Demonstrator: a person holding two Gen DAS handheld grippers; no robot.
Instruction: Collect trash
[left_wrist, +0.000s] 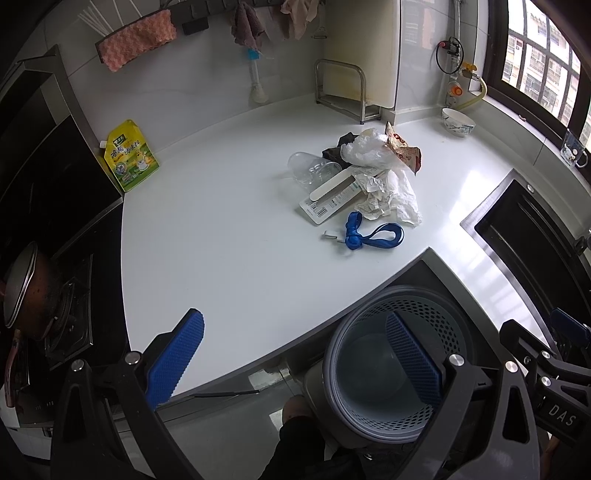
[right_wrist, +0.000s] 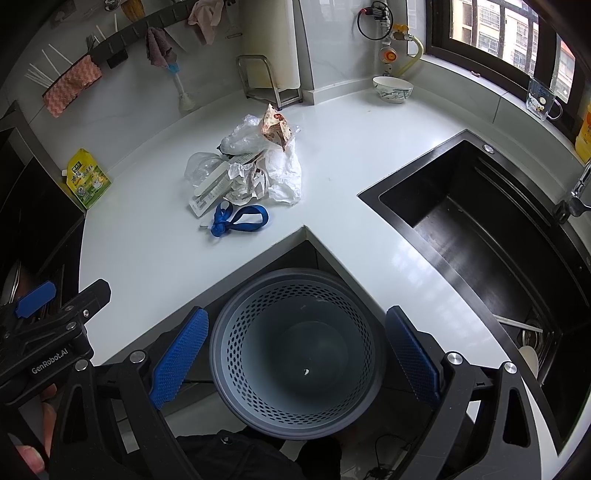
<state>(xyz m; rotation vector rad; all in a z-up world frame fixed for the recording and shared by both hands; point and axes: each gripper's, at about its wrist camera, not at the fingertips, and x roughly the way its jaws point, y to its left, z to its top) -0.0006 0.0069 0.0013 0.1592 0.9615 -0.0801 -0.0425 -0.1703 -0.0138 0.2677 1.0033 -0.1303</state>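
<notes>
On the white bench (right_wrist: 155, 251), trash pile (right_wrist: 247, 166) heaped well beyond the empty bin (right_wrist: 295, 354). Left tool (left_wrist: 291, 354) and right tool (right_wrist: 295, 354) both spread apart, holding nothing. Best begun with the blue strap (right_wrist: 240, 219), nearest, pinching at its knot.

A white L-shaped surface (right_wrist: 332, 177) is filling the middle of both views. A heap of trash (right_wrist: 255, 162) is lying on it above centre: a crumpled white plastic bag (right_wrist: 286, 173), a clear plastic cup (left_wrist: 310, 171) on its side, a brown printed wrapper (right_wrist: 275, 127) on top, and a flat card package (left_wrist: 330, 197). A blue ribbon (right_wrist: 240, 219) is lying just below the heap. A yellow-green pouch (right_wrist: 88, 181) is standing at the left edge, well apart. A bowl (right_wrist: 392, 88) is sitting in the upper right, near the window sill
</notes>
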